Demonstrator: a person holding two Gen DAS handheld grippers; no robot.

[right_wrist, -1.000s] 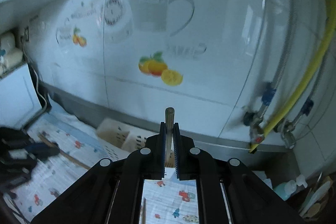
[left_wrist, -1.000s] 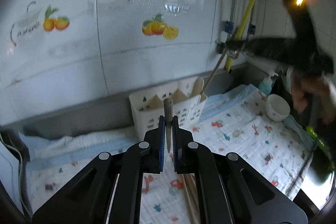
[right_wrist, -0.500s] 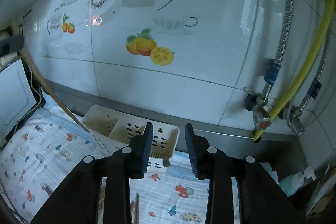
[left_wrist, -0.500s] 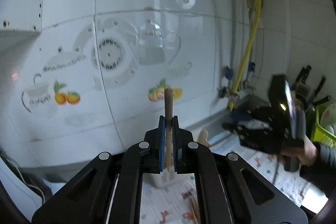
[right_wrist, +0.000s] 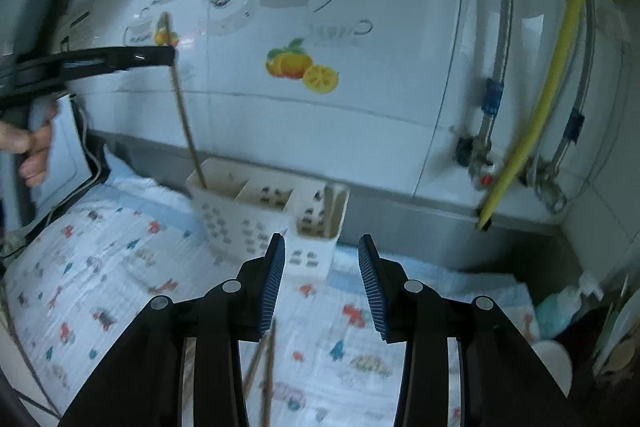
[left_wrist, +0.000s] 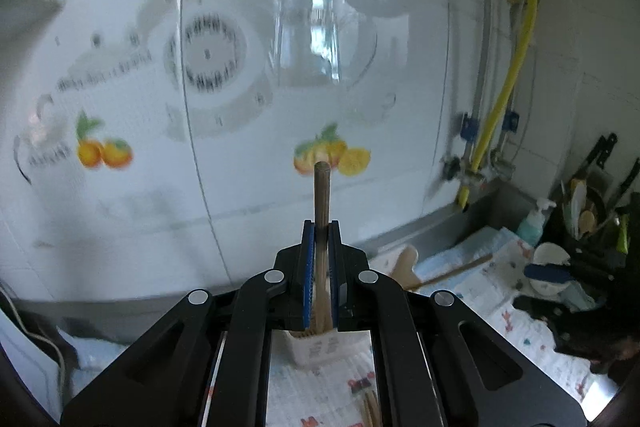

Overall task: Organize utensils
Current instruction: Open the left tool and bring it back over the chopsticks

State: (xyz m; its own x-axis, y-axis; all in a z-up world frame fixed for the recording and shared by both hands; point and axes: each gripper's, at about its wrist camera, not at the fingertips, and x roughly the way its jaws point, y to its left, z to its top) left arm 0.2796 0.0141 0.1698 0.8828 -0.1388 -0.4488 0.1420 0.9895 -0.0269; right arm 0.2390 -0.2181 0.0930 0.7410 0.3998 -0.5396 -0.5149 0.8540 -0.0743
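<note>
My left gripper [left_wrist: 320,227] is shut on a wooden chopstick [left_wrist: 321,203]. In the right wrist view the same left gripper [right_wrist: 170,55] holds that chopstick [right_wrist: 185,115] upright, its lower end inside the left compartment of the white utensil caddy [right_wrist: 264,219]. A wooden utensil [right_wrist: 330,207] stands in the caddy's right compartment. My right gripper [right_wrist: 322,283] is open and empty, in front of the caddy. Several chopsticks [right_wrist: 262,359] lie on the patterned cloth [right_wrist: 100,267] below it.
A wooden spatula [left_wrist: 416,265] sticks out of the caddy's right side. A yellow hose [right_wrist: 536,103] and valves run down the tiled wall. A white cup [left_wrist: 550,263], a soap bottle [left_wrist: 534,223] and a dark rack stand at the right.
My right gripper let go of its utensil, opened and drew back from the caddy. My left gripper lifted its chopstick upright and brought its lower end into the caddy's left compartment.
</note>
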